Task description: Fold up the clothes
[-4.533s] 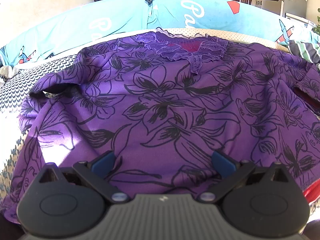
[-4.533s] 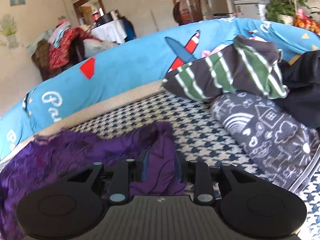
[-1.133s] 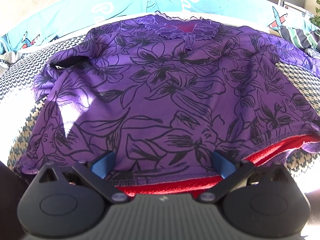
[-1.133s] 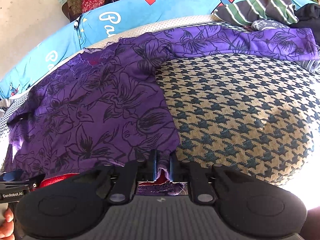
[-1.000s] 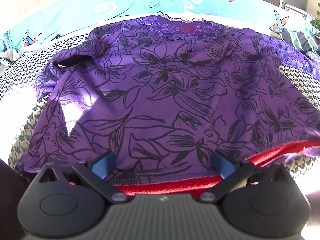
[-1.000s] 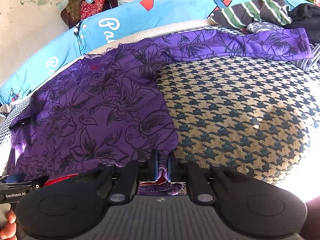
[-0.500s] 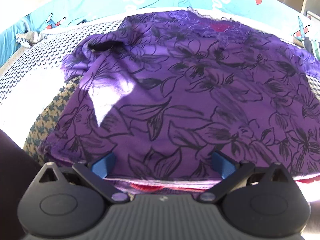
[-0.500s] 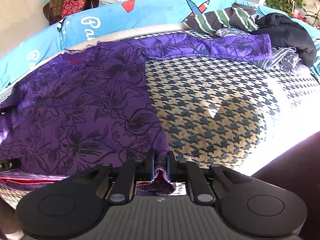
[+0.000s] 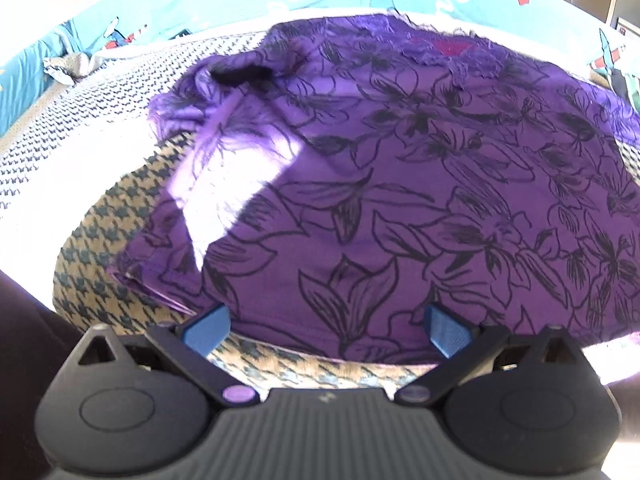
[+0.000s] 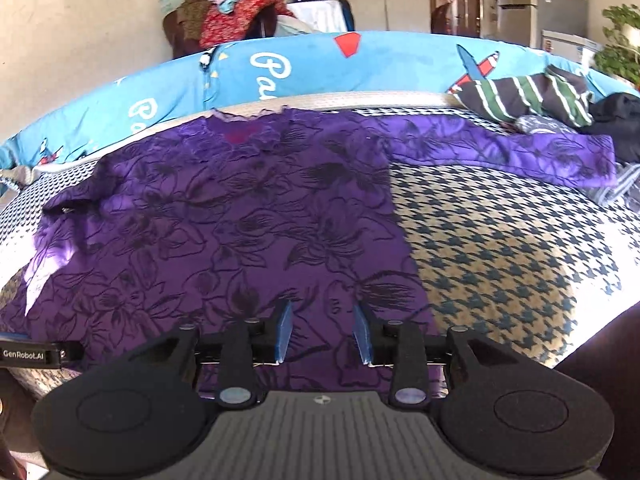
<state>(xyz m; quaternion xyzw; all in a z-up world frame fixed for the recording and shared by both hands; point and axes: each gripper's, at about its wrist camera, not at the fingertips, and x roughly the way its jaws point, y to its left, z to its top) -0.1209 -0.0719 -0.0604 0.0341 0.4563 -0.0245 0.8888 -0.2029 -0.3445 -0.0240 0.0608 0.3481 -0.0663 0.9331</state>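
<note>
Purple floral blouse flat on the houndstooth bed: right claw opening above its hem, left claw released beside it.

A: Where did the purple black-flowered blouse lie?

B: Flat on the houndstooth-patterned bed cover, neckline toward the far edge and hem nearest both grippers. 1 sleeve stretched out to the right, reaching toward the heap there.

A: What heap?

B: A green-and-white striped garment with a black garment just to its right, both at the far right of the bed.

A: And behind the blouse?

B: The long blue printed cushion ran along the far edge. Behind that stood a chair piled with red patterned clothes.

A: The grippers?

B: The right gripper hung over the hem's right corner, jaws opening; the left gripper over the left part of the hem.
</note>
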